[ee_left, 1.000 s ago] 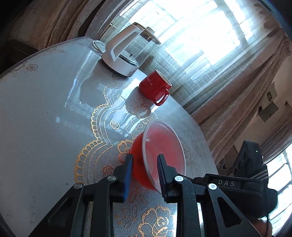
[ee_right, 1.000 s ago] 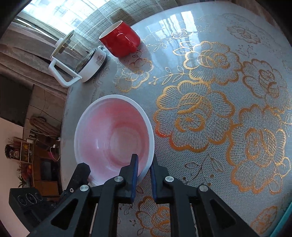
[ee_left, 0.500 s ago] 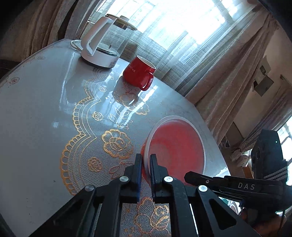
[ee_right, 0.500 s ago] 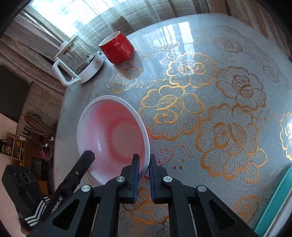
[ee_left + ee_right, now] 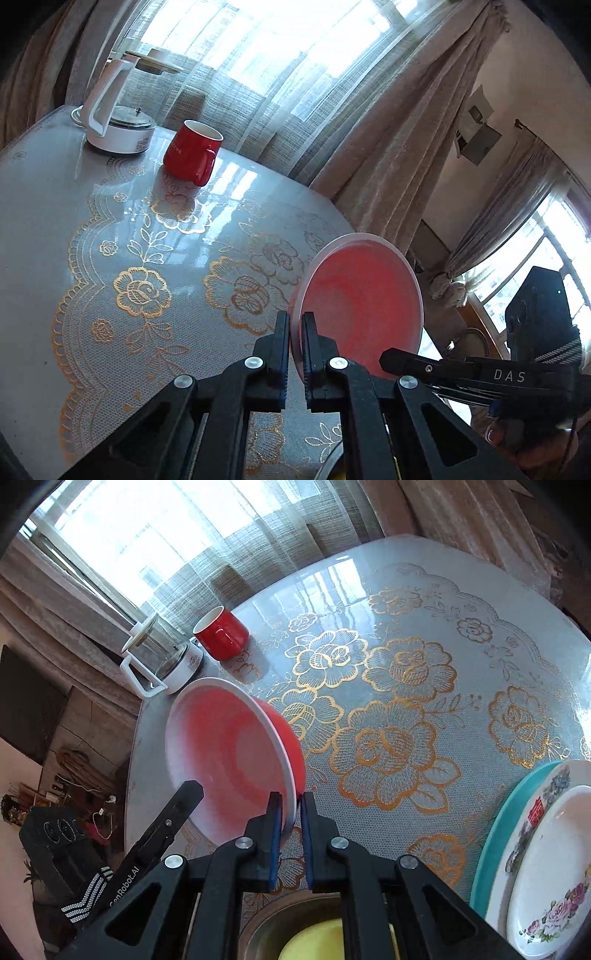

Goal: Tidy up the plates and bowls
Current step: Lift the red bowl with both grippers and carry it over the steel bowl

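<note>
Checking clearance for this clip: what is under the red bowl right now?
Below the lifted, tilted red bowl lies the gold-flowered tablecloth, with nothing else visible beneath. Both the left gripper and right gripper pinch its rim. The cloth directly behind the bowl is hidden.

Both wrist cameras look down along their own fingers, close over the table [image 5: 55, 206]. Each frames the bowl [image 5: 364, 306] centrally, mug [image 5: 221, 633] and kettle [image 5: 162, 661] upper left.
</note>
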Tool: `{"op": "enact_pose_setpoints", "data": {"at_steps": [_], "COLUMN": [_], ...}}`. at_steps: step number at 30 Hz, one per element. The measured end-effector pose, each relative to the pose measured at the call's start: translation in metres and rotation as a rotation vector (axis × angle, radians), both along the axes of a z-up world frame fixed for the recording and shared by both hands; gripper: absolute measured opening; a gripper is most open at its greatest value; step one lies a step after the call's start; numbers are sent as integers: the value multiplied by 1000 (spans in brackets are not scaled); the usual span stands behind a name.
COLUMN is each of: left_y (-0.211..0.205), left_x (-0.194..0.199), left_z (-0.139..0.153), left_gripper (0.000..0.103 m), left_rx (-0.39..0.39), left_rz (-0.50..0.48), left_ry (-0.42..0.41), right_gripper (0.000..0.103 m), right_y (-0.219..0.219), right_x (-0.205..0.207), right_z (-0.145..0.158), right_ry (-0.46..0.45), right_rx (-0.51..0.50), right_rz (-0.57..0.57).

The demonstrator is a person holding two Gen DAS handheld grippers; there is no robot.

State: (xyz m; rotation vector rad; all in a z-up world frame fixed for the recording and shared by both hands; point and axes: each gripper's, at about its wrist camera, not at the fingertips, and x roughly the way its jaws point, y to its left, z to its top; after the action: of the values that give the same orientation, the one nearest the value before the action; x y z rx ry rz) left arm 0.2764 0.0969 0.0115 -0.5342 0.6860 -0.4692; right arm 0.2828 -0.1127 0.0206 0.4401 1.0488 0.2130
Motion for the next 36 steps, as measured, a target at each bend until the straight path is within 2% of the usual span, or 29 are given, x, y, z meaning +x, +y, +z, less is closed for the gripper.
{"op": "enact_pose_setpoints", "data": {"at_steps": [8,13,17,26,31,36], "left_y": [-36,-42,-40,-45,-44,-47], "left_x": [-47,-75,-94,-139,-154,-165], "left_z": [34,23,12,6,5,4], "left_gripper": [6,6,6,6,6,6], "left_rx": [58,49,-1,49,49,95], "left_rz": [-44,-38,-29,3,21,29], "left_ry": [-88,-58,-21,-13,-2,-11], "right_gripper": [10,10,10,10,10,10], "right_y": [-37,-51,-55,-58,-56,-54], "right_x": [-51,-79,-100,-137,-150,-159], "right_z": [18,17,10,-7,-11,-16], "right_ry": [-47,-60,-61,-53,-49,-42], "right_rx": [76,131,161,208,220,220], "right_rz": [-74,-100,-109,-118,-114,-119]}}
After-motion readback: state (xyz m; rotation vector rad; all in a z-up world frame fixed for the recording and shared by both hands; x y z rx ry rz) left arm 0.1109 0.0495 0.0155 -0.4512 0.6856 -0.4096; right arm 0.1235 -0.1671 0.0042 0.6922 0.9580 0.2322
